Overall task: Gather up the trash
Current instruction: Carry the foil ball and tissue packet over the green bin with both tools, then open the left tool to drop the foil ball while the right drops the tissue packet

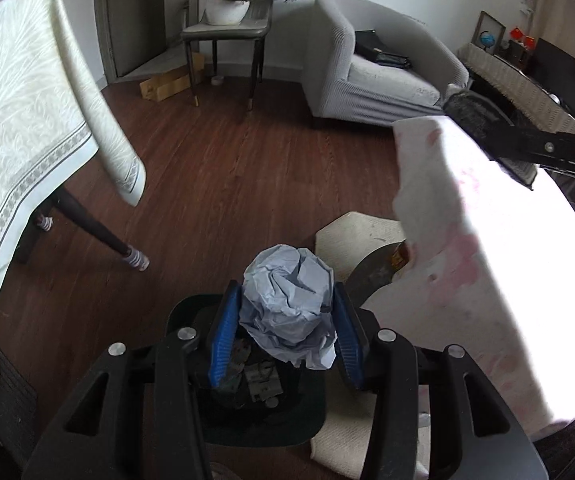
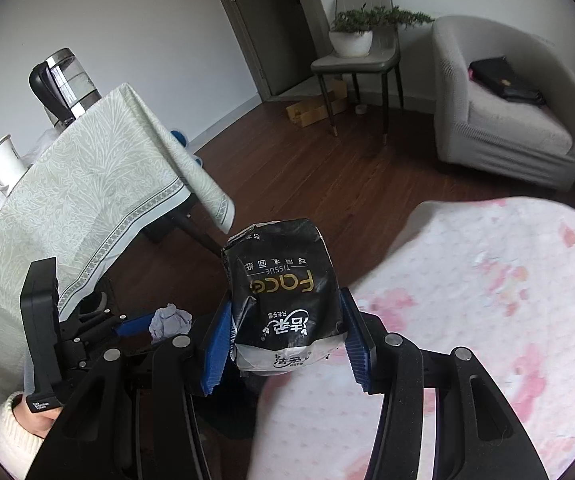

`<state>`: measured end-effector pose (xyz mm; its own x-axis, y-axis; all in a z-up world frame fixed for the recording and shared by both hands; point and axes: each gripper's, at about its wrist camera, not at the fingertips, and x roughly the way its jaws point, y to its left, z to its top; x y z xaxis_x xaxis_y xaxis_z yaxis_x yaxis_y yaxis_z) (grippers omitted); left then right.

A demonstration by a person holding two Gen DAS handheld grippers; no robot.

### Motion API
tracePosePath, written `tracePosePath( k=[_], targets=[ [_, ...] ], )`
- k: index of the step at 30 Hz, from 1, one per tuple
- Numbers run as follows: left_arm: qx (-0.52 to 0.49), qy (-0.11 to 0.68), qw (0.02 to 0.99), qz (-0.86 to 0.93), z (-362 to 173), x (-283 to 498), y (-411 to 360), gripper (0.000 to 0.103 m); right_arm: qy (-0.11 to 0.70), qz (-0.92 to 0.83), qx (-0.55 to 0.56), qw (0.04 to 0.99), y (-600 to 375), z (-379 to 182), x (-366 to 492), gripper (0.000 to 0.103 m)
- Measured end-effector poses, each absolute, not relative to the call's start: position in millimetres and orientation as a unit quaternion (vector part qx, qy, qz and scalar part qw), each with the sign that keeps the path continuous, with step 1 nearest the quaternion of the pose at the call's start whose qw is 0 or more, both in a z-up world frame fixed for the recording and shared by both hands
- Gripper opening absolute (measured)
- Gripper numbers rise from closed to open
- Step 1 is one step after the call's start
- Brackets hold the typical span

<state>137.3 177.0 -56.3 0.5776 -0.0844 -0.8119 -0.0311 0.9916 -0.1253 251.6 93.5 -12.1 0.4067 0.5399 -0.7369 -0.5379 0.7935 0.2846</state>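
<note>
A crumpled ball of pale blue paper [image 1: 289, 304] was held between the blue pads of the left gripper [image 1: 287, 316], which were closed on its two sides. In the left wrist view the ball was at about 6 o'clock, directly above a dark bin [image 1: 307, 424] in which some trash was already seen. The paper was judged to be very light and soft. It would be crushed easily and needed only a gentle squeeze at its widest part, where it was already taken.

A black tissue packet [image 2: 283, 300] with gold letters and a white lower end was gripped by the right gripper [image 2: 285, 340], its blue pads pressed on the lower sides of the packet. It was at the centre of the right wrist view, above the edge of a white and pink flowered cover [image 2: 487, 300]. The packet looked wrinkled and mostly empty, so it was judged light, limp and a little slippery. A hold across the middle would be safer.

Farther away, a table with a pale green tablecloth [image 1: 27, 100] was seen at 9 o'clock. At 12 o'clock a potted plant [image 1: 231, 4] stood on a grey chair [image 1: 227, 32], and a grey armchair [image 1: 379, 64] was found at 1 o'clock on the wooden floor [image 1: 227, 160].
</note>
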Motion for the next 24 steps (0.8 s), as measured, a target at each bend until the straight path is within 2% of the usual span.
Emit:
tracePosePath(
  k=[13, 20, 22, 24],
  targets=[
    [-0.065, 0.551, 0.831, 0.03, -131.9, 129.4, 234.3, 0.049, 0.472, 0.364, -0.027, 0.802, 179.4, -35.3, 250.1, 0.051],
    [-0.079, 0.584, 0.806, 0.044, -156.8, 124.8, 261.0, 0.054, 0.486, 0.38, -0.047, 0.786, 220.8, -48.4, 248.2, 0.051],
    [-0.074, 0.587, 0.805, 0.044, -158.8, 122.3, 263.0, 0.06, 0.492, 0.382, -0.054, 0.781, 229.8, -53.8, 247.5, 0.051],
    [-0.069, 0.589, 0.804, 0.044, -160.7, 118.1, 266.9, 0.062, 0.497, 0.382, -0.059, 0.777, 238.6, -59.1, 247.4, 0.051]
  ],
)
